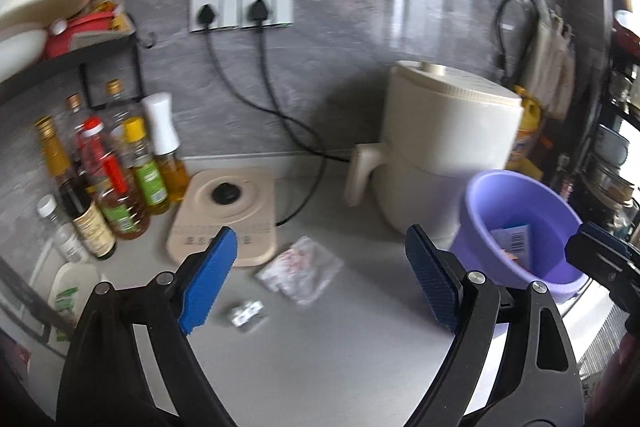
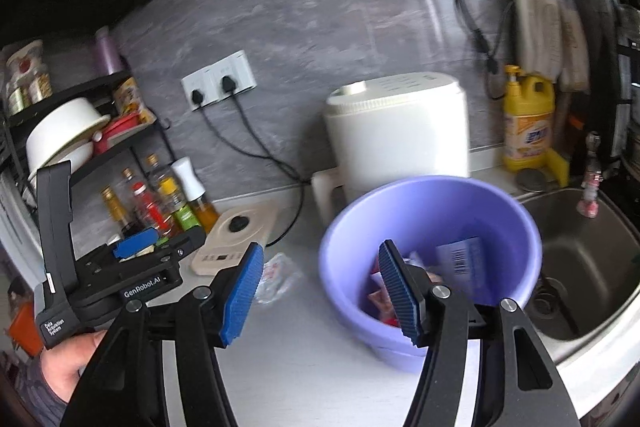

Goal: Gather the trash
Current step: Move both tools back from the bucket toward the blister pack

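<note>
Holding the left tongs (image 1: pixel 320 239) spread wide over the surface (image 1: pixel 340 355), pinching nothing. Aiming down at a clear wrapper (image 1: pixel 300 269) lying flat on the surface just in front of a beige base (image 1: pixel 224 211). Also looking at a small foil scrap (image 1: pixel 246 315) lying nearer, close to the left pad (image 1: pixel 208 279) and apart from the wrapper.

Holding the right tongs (image 2: pixel 320 247) partly spread and likewise empty, hovering at the near rim of a purple basin (image 2: pixel 420 187). Showing inside the basin a packet (image 2: pixel 460 259) with a barcode leaning on the far wall, and red wrappers (image 2: pixel 380 301) lying at the bottom, blurred.

Standing on the surface: the basin in front of a white cooker (image 2: pixel 400 131), beside the sink (image 2: pixel 592 267), with the wrapper and the scrap lying out to its left. Crowding the far left corner: bottles (image 1: pixel 120 179).
</note>
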Demonstrator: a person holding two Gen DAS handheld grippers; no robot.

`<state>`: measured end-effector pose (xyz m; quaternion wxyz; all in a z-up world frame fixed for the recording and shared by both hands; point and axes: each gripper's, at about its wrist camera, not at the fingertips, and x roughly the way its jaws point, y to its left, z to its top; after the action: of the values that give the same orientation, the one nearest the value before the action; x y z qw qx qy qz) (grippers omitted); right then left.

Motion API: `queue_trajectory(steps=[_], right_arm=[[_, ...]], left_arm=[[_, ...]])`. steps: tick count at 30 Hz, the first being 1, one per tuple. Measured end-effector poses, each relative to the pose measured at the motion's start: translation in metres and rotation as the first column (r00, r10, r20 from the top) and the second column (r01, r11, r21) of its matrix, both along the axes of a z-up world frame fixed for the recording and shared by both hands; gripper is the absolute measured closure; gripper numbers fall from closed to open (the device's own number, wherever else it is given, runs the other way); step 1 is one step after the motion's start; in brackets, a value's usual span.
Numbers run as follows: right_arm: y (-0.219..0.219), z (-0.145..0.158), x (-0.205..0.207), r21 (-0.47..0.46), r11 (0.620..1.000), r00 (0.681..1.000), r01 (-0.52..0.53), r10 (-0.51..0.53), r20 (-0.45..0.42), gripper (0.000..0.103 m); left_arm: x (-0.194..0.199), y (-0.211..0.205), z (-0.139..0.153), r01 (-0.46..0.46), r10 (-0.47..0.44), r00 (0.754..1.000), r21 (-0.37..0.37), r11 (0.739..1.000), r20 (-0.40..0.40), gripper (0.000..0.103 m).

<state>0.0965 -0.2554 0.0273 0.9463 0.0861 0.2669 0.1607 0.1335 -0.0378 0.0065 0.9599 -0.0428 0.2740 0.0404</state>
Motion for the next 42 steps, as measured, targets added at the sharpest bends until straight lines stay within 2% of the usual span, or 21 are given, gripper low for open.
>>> queue_trajectory(steps=[11, 17, 21, 25, 30, 39, 42], right_arm=[[0.048, -0.018, 0.005, -0.03, 0.995, 0.995, -0.097, 0.096, -0.038, 0.043], [0.072, -0.031, 0.002, -0.053, 0.989, 0.989, -0.137, 0.134, -0.067, 0.04], [0.083, -0.041, -0.001, -0.07, 0.987, 0.987, -0.147, 0.141, -0.081, 0.033], [0.092, -0.054, -0.001, -0.098, 0.985, 0.985, -0.142, 0.131, -0.111, 0.026], [0.098, -0.065, -0.004, -0.129, 0.983, 0.985, -0.134, 0.118, -0.122, 0.011], [0.103, -0.091, 0.005, -0.145, 0.981, 0.977, -0.131, 0.103, -0.185, 0.011], [0.101, -0.099, 0.011, -0.147, 0.981, 0.975, -0.125, 0.094, -0.203, 0.011]], left_arm=[[-0.019, 0.053, -0.02, -0.104, 0.103, 0.994, -0.028, 0.994, -0.038, 0.018], [-0.027, 0.071, -0.036, -0.133, 0.129, 0.989, -0.045, 0.99, -0.07, 0.018], [-0.029, 0.08, -0.048, -0.15, 0.145, 0.985, -0.051, 0.987, -0.096, 0.017], [-0.029, 0.087, -0.061, -0.164, 0.157, 0.981, -0.055, 0.985, -0.113, 0.01], [-0.024, 0.093, -0.078, -0.164, 0.152, 0.977, -0.071, 0.984, -0.147, 0.009], [-0.001, 0.091, -0.105, -0.14, 0.123, 0.973, -0.074, 0.987, -0.197, 0.009], [0.009, 0.089, -0.113, -0.135, 0.116, 0.97, -0.078, 0.988, -0.214, 0.012]])
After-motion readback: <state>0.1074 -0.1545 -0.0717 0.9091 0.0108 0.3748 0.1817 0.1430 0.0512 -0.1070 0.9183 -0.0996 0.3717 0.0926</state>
